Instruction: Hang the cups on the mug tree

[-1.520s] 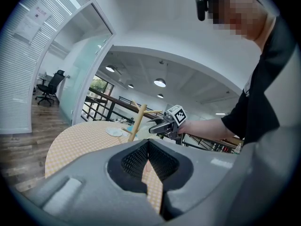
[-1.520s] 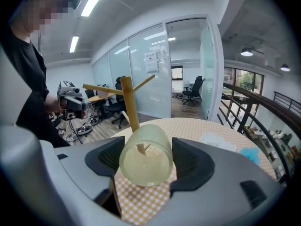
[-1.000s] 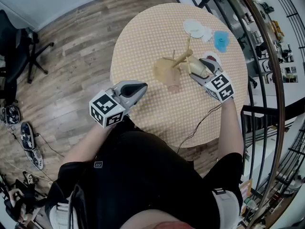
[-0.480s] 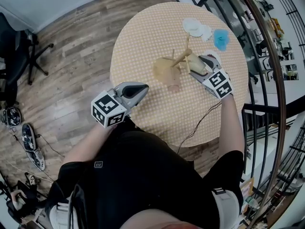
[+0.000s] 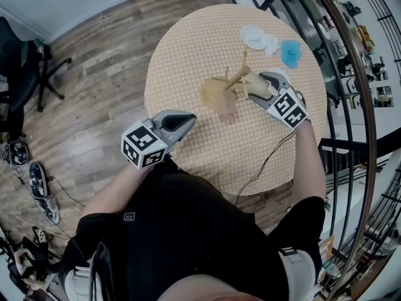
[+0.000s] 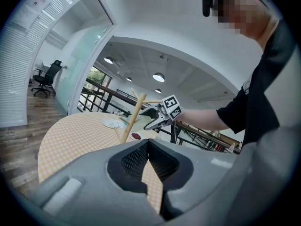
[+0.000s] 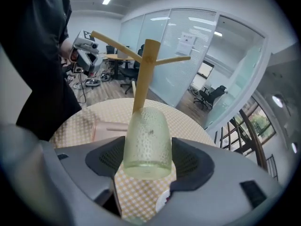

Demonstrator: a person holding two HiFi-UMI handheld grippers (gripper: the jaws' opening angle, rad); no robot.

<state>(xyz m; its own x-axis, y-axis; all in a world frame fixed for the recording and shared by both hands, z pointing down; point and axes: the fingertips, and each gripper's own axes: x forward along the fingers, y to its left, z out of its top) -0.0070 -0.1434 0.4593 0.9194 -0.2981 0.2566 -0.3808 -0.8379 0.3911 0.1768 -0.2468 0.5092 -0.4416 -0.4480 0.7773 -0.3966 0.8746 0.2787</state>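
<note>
A wooden mug tree (image 5: 235, 80) stands mid-table on its round base. My right gripper (image 5: 258, 90) is shut on a pale green dimpled cup (image 5: 252, 86) just right of the tree. In the right gripper view the green cup (image 7: 146, 142) sits between the pads of that gripper (image 7: 149, 149), with the tree's stem (image 7: 143, 79) right behind it; whether they touch I cannot tell. A pink cup (image 5: 227, 111) lies on the cloth by the base. My left gripper (image 5: 187, 118) hovers shut and empty at the table's near-left edge, also seen as (image 6: 148, 144).
On the round checked table (image 5: 188, 49), white plates (image 5: 254, 36) and a blue cup (image 5: 290, 52) lie at the far right, with a small plate (image 5: 280, 74) by the right gripper. A railing (image 5: 351, 105) runs on the right. An office chair (image 5: 25, 74) stands at the left.
The right gripper has rolled a little with the green cup and now sits slightly nearer the tree. The left gripper has hardly moved.
</note>
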